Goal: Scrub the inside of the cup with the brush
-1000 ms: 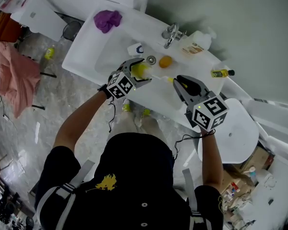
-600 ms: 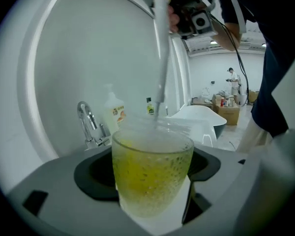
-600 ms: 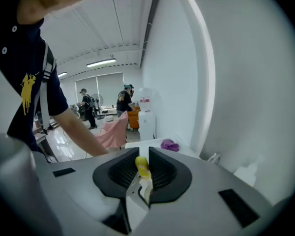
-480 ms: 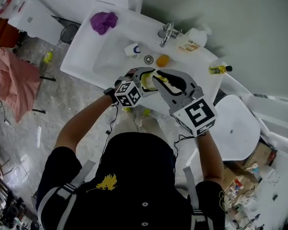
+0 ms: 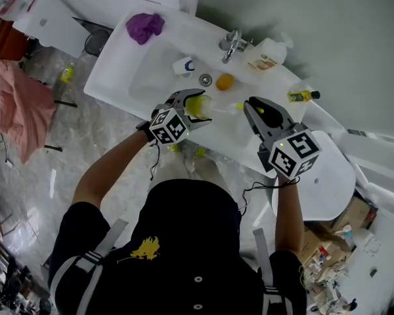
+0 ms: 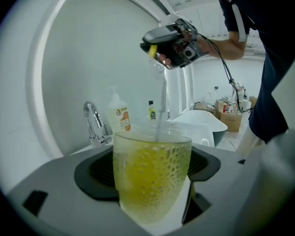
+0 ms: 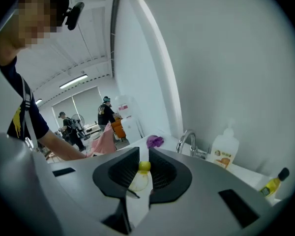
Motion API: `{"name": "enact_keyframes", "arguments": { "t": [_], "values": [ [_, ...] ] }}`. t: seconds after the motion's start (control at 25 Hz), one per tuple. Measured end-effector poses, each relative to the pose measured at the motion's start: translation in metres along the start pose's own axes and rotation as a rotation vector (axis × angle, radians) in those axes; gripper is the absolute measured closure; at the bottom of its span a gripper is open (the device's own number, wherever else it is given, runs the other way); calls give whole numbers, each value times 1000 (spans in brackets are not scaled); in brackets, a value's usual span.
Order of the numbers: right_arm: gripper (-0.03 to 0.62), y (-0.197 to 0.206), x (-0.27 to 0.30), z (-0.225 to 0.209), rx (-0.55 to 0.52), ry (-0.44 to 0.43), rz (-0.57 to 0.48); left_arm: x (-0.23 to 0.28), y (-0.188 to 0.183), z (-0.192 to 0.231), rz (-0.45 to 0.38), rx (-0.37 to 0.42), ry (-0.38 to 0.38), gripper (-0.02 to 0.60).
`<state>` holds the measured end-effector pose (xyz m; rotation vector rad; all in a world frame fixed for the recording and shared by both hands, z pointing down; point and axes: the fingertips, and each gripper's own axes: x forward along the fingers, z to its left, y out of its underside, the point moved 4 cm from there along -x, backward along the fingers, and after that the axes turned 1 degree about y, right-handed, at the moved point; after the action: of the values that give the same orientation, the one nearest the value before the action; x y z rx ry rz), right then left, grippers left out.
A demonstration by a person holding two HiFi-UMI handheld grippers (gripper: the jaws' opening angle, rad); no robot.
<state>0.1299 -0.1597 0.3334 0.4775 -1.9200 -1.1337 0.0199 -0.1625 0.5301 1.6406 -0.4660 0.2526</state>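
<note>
A yellow-green pebbled cup (image 5: pixel 198 104) is held over the white sink (image 5: pixel 125 77), and my left gripper (image 5: pixel 190 106) is shut on its sides. In the left gripper view the cup (image 6: pixel 152 176) fills the gap between the jaws, and the brush's clear handle (image 6: pixel 160 112) goes down into its mouth. My right gripper (image 5: pixel 251 107), to the right of the cup, is shut on the brush (image 5: pixel 228 109). The handle's yellow knob (image 7: pixel 144 165) shows between the right jaws. The brush head is hidden inside the cup.
A purple cloth (image 5: pixel 146 26) lies at the sink's far left corner. In the basin are a small white cup (image 5: pixel 184 66), the drain (image 5: pixel 205 80) and an orange object (image 5: pixel 225 81). Behind stand the faucet (image 5: pixel 230 46), a soap bottle (image 5: pixel 266 56) and a yellow bottle (image 5: pixel 302 97). A white tub (image 5: pixel 318 176) is at the right.
Half a second ago my right gripper was pushed in close over the cup. It has drawn back to the right with the brush. The left gripper and cup have shifted only slightly.
</note>
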Motion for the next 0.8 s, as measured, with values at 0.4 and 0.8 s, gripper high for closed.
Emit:
{"name": "enact_keyframes", "arguments": {
  "t": [0.4,0.8],
  "values": [
    [511,-12,-8,54,-109,-77,5,-1,13,14,50,-23,-39,175],
    [511,-54,-31,33,-199,-17,-83,7,43,29,80,-237,-141,175]
  ]
}}
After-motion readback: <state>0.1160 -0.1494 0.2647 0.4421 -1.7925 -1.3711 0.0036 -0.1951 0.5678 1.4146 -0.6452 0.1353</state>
